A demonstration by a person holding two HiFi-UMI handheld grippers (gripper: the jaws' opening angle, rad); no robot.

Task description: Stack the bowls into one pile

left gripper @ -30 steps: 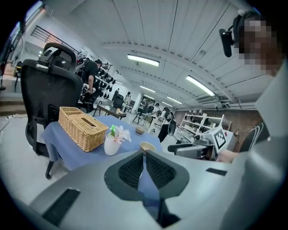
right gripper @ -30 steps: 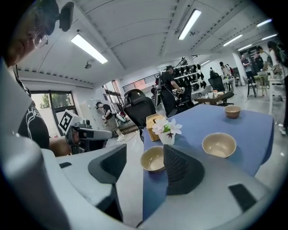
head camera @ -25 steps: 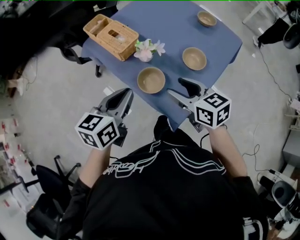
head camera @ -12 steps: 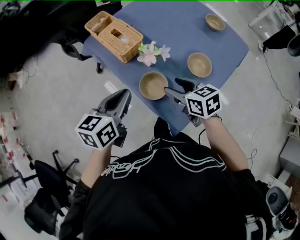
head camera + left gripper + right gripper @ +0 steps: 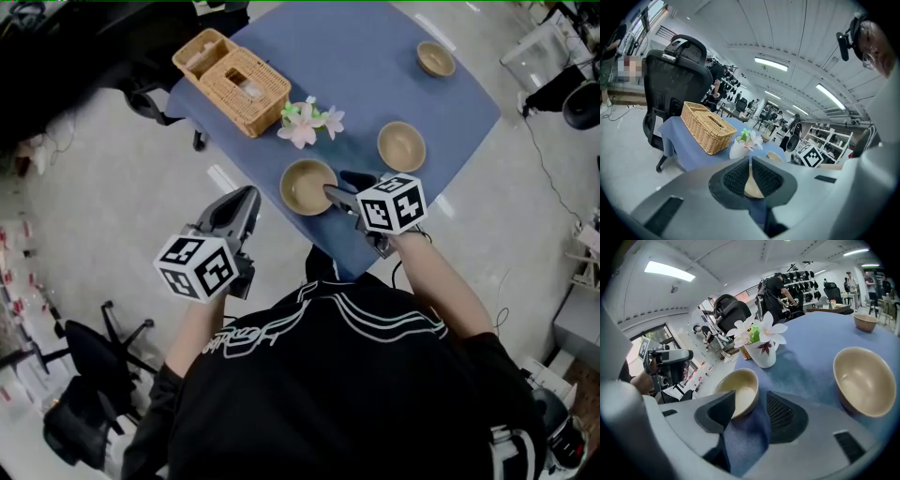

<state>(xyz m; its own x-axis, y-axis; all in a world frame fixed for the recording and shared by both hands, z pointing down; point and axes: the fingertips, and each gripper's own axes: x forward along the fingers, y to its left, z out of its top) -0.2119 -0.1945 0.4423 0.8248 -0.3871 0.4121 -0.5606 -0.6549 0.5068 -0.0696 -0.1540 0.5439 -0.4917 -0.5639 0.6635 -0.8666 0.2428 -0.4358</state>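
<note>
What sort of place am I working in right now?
Probably a lab or workshop-style office rather than a home: there is a wheeled office chair, open storage shelves and long ceiling strip lights.

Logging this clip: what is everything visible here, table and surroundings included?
bowls: three, tan, apart on the table; near bowl, middle bowl, far bowl
wicker basket: one, light brown, table's far left corner
vase of flowers: one, white, pink-white blooms, between basket and near bowl
table: one, blue cloth
office chair: one, black, floor at lower left
left gripper: one, grey, jaws shut, empty, off the table
right gripper: one, grey, jaws open, just been closing, astride near bowl's rim
</note>
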